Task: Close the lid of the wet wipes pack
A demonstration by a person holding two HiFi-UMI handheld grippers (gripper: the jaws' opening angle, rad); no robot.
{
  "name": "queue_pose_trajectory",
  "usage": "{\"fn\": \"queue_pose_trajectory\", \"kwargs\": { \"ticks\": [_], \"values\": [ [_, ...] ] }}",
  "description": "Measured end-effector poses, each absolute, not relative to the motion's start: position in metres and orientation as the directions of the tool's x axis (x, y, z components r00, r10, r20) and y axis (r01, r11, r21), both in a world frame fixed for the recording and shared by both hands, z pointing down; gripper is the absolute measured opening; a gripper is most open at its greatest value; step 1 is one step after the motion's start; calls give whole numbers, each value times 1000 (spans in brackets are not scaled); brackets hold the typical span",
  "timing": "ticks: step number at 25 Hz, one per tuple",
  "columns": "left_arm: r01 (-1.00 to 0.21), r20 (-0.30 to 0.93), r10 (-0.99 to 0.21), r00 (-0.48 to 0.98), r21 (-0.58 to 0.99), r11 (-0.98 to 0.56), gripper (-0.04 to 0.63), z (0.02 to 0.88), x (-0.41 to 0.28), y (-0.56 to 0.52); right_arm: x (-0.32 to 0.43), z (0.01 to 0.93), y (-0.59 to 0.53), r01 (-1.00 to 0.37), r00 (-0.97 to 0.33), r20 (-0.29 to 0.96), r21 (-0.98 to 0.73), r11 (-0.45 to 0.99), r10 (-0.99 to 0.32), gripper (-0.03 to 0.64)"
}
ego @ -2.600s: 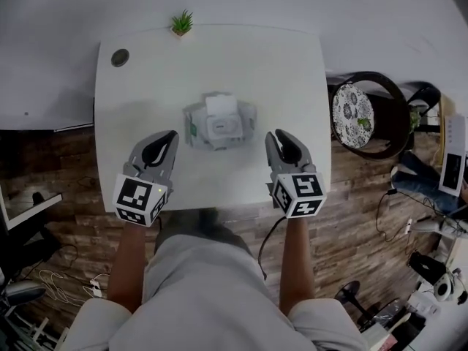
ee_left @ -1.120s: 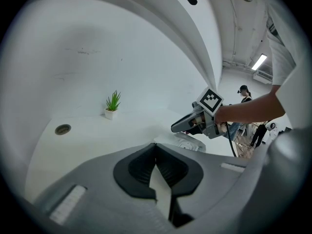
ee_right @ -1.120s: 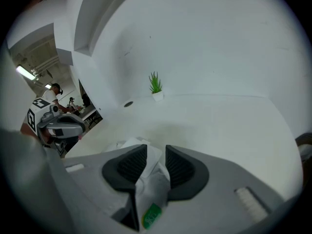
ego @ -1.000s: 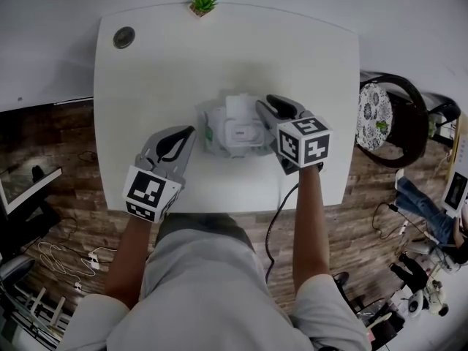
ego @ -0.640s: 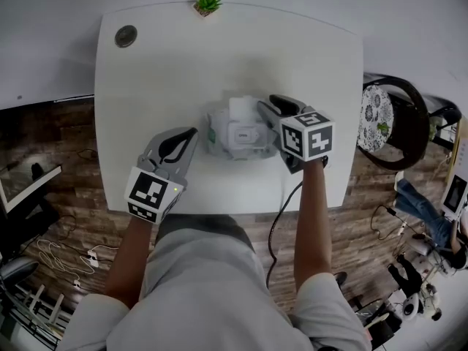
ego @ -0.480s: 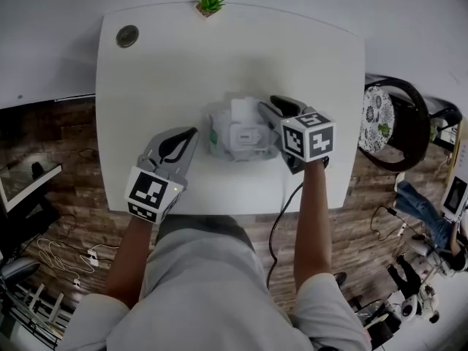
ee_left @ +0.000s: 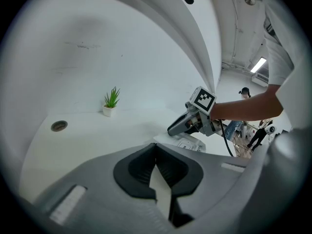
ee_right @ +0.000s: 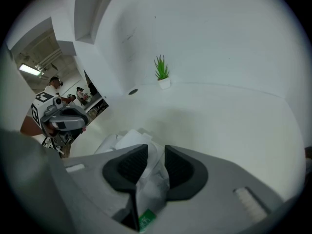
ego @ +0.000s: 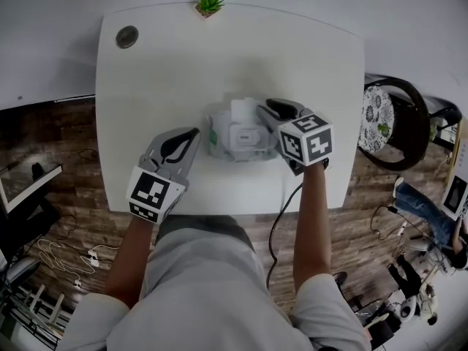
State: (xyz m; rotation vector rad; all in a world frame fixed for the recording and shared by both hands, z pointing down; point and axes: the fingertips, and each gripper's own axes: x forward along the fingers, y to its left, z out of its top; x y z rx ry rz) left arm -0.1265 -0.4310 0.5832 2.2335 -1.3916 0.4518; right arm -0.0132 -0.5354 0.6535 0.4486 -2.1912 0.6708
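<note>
The white wet wipes pack (ego: pixel 238 134) lies mid-table with its lid (ego: pixel 243 112) flipped up at the far side. My right gripper (ego: pixel 267 108) is at the pack's right end. In the right gripper view its jaws are closing, and the pack's crinkled film (ee_right: pixel 151 179) fills the gap between the pads of that gripper (ee_right: pixel 156 150). My left gripper (ego: pixel 194 131) rests just left of the pack without touching it, its fingertips together and nothing held. In the left gripper view the pack (ee_left: pixel 190 144) lies beyond the shut left gripper (ee_left: pixel 156 146), with the right gripper (ee_left: pixel 176 128) on it.
The white table (ego: pixel 146 86) carries a small potted plant (ego: pixel 210 1) at its far edge and a round grommet (ego: pixel 127 36) at the far left. A dark chair with a patterned cushion (ego: pixel 380 115) stands right of the table. Wood floor with cables lies around.
My right gripper has come from the table's front right up to the pack's right end and now sits on its film. The left gripper has stayed where it was.
</note>
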Motion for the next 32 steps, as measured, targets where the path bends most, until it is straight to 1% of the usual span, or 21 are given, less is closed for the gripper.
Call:
{"fn": "queue_pose_trajectory", "kwargs": {
  "ticks": [5, 19, 32],
  "values": [
    [-901, 499, -751, 432, 202, -383, -2, 581, -125, -431, -11, 646, -537, -506, -641, 759, -306, 807, -114, 94],
    [-898, 483, -758, 438, 193, -396, -2, 568, -111, -425, -7, 617, -525, -464, -682, 722, -303, 832, -116, 94],
    [-895, 472, -763, 441, 175, -410, -2, 557, -94, -407, 5, 595, -496, -422, -697, 706, -261, 868, -126, 94]
  ]
}}
